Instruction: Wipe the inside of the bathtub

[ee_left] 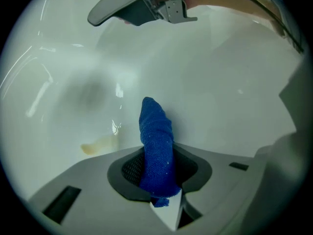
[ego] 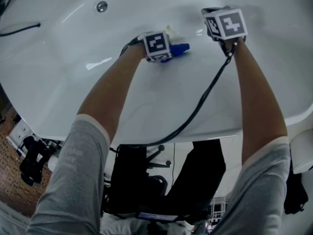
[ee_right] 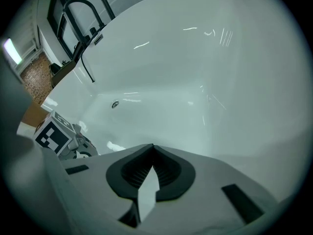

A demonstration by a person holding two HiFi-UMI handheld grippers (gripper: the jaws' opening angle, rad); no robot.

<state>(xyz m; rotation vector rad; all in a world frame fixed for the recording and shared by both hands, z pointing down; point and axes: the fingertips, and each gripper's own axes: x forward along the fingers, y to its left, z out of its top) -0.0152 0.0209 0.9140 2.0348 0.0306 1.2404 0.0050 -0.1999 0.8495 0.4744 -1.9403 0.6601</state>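
Person leans over the white bathtub (ego: 73,82), both arms reaching down inside. L gripper (ego: 166,53) is low on the tub's inner surface, its jaws clamped on a blue cloth (ee_left: 156,141). The cloth is rolled into a thick wad that stands up between the pads and pokes out past the tips. Can't tell whether its free end is touching the tub surface or just off it. A pale yellowish smear (ee_left: 98,145) sits on the white surface just to the left of the cloth in the left gripper view.

R gripper (ee_right: 152,148) is beside the left one, a bit further up the tub wall. Its jaws are closed, tips meeting, w/ nothing between them. A black cable (ego: 200,104) runs from it back over the tub rim toward the person.

Round metal drain fitting (ego: 101,6) lies further along the tub, well apart from both grippers. A black faucet (ee_right: 80,9) stands on the far rim in the right gripper view — a thin black hose (ego: 19,29) lies on the tub at the head view's left edge
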